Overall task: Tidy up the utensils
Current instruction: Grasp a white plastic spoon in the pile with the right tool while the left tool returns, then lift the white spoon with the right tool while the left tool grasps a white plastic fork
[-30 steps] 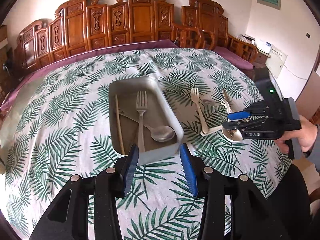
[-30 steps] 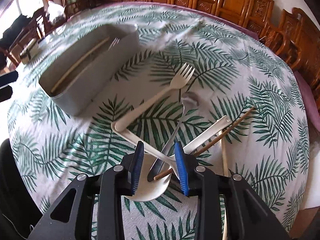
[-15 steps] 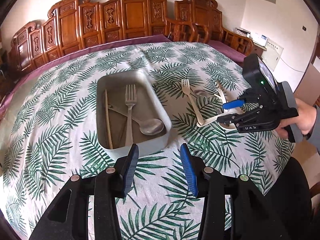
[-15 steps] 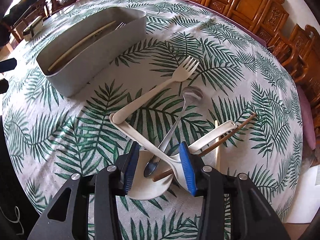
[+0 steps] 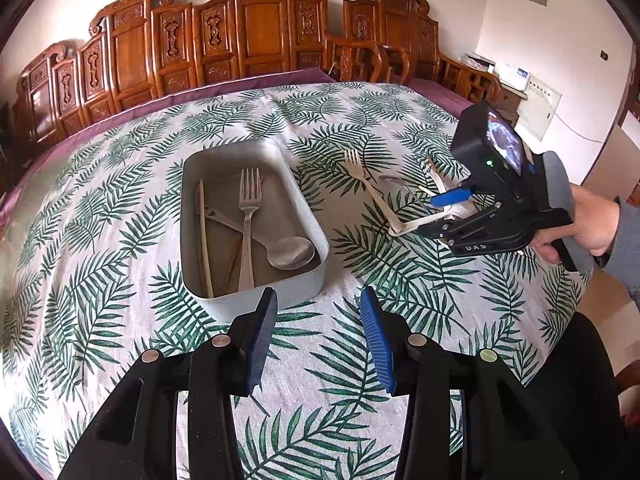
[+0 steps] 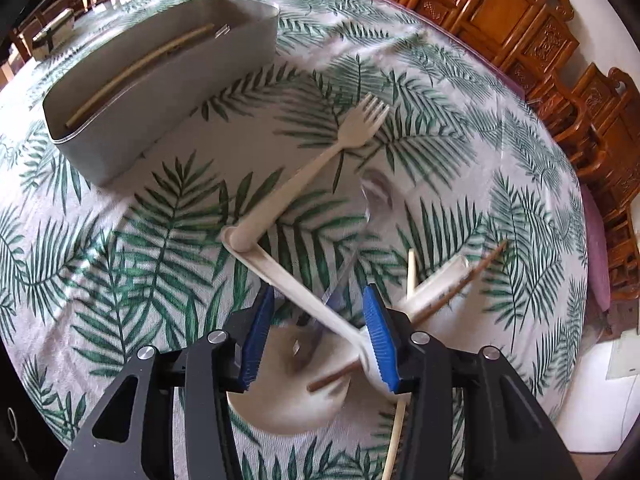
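Observation:
A grey tray [image 5: 288, 284] holds a metal fork [image 5: 248, 216], a metal spoon [image 5: 288, 254] and a pale chopstick [image 5: 204, 232]. My left gripper [image 5: 318, 332] hovers open just in front of the tray, with nothing between its fingers. To the right, my right gripper [image 5: 434, 216] points down into a pile of utensils. In the right wrist view its jaws [image 6: 318, 336] are opening over a cream spoon [image 6: 288, 276], a blurred metal spoon [image 6: 378, 192] and a brown chopstick [image 6: 452, 296]. The crossed handles lie between the pads, which do not press on them. A cream fork [image 6: 320, 160] lies beyond.
A palm-leaf cloth [image 5: 100, 240] covers the round table. Carved wooden chairs [image 5: 260, 32] line its far side. The tray [image 6: 160, 92] sits to the far left of the pile in the right wrist view. A person's hand [image 5: 588, 220] holds the right gripper at the table's right edge.
The right gripper's jaws have widened and it has tipped more steeply down onto the pile. The metal spoon in the pile now looks blurred. The left gripper has stayed put.

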Demonstrator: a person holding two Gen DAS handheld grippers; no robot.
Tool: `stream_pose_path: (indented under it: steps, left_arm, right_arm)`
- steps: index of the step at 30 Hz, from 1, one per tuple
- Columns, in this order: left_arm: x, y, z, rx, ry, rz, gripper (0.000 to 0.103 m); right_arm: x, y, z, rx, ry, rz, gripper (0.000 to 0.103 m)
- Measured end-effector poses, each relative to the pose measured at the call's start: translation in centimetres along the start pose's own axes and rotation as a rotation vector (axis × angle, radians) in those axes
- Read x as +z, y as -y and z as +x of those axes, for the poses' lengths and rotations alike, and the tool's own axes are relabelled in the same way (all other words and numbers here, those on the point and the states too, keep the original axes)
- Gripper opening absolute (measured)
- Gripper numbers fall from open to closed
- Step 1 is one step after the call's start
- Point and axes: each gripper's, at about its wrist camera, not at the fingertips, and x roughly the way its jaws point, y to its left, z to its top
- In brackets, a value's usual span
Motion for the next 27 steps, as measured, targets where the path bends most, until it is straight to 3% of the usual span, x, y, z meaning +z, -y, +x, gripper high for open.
stream_pose_path:
  steps: [8, 21, 27]
  left_arm:
    - [0.5, 0.8, 0.3, -0.005, -0.005, 0.005, 0.041]
    - [1.2, 3.2, 1.9, -0.025, -0.022, -0.01, 0.041]
    - [2.3, 5.1, 3.6, -0.039, -0.03, -0.011, 0.041]
  right_arm:
    - [-0.7, 0.0, -0.7, 0.037, 0.003, 0.003, 0.011]
    - [-2.9, 1.6, -5.0, 0.142, 0.095, 0.088, 0.004]
    - [-4.7, 3.3, -6.2, 0.132, 0.142, 0.15, 0.004]
